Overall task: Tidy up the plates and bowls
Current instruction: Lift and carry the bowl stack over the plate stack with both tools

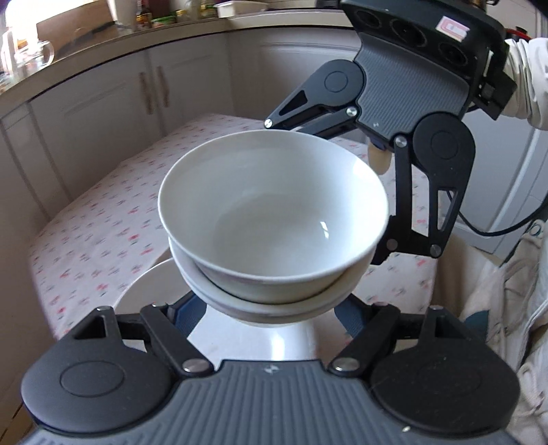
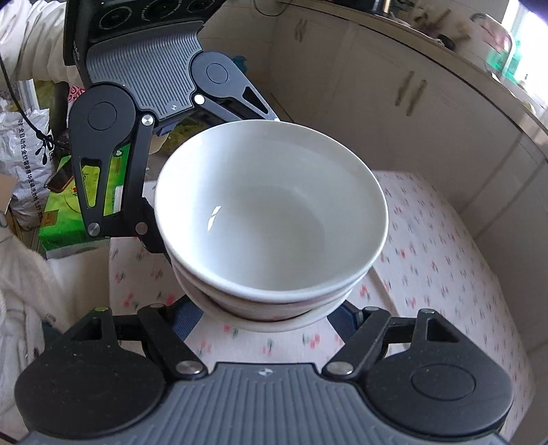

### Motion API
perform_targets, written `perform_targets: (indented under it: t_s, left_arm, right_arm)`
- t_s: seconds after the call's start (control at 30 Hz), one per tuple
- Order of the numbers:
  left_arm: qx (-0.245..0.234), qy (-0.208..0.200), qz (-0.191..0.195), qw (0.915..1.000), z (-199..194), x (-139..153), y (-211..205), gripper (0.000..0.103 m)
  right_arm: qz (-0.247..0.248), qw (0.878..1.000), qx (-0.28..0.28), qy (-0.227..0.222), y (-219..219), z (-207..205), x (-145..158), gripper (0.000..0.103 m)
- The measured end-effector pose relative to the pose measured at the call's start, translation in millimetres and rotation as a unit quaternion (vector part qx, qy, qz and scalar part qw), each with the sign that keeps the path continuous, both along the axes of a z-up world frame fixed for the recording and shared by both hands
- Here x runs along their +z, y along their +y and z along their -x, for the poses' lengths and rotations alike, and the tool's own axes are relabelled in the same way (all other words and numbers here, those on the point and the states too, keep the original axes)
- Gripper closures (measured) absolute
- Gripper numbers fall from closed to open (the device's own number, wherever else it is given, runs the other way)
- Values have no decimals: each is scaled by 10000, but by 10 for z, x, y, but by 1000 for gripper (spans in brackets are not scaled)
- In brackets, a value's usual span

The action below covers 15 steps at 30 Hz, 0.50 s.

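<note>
A stack of nested white bowls (image 1: 274, 212) (image 2: 270, 212) hangs in the air above the floral-cloth table (image 1: 102, 222) (image 2: 445, 260). My left gripper (image 1: 267, 311) (image 2: 212, 185) is closed around the lowest bowl from one side. From the opposite side my right gripper (image 2: 267, 315) (image 1: 325, 191) clasps it too. The fingertips of both are hidden behind the bowls. Directly under the stack, in the left wrist view, a white plate (image 1: 144, 287) lies on the cloth.
Beige cabinets (image 1: 154, 89) (image 2: 411, 89) with a cluttered counter (image 1: 164, 17) run behind the table. A green box (image 2: 65, 219) and printed bags (image 2: 24, 154) stand past the table's end. White sleeves (image 1: 527, 78) (image 2: 27, 41) show behind each gripper.
</note>
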<state>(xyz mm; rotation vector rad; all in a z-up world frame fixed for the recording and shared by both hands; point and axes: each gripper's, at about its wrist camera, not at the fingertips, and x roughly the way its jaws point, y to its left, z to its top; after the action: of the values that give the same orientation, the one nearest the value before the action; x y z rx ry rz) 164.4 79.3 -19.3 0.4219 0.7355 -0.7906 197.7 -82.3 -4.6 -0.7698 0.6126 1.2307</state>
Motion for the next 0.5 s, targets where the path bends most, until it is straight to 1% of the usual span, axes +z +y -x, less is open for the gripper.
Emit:
perform_targets:
  t_s: [0.13, 0.27, 0.5]
  left_arm:
    - [181, -9, -34, 9998, -73, -79, 218, 22]
    - [247, 74, -79, 9996, -143, -183, 343, 22]
    - [294, 179, -36, 9994, -202, -281, 507, 22]
  right_arm:
    - [36, 9999, 117, 8, 265, -113, -61, 21]
    - [104, 9997, 143, 154, 456, -199, -189, 21]
    - [242, 9993, 140, 246, 586, -285, -298, 21]
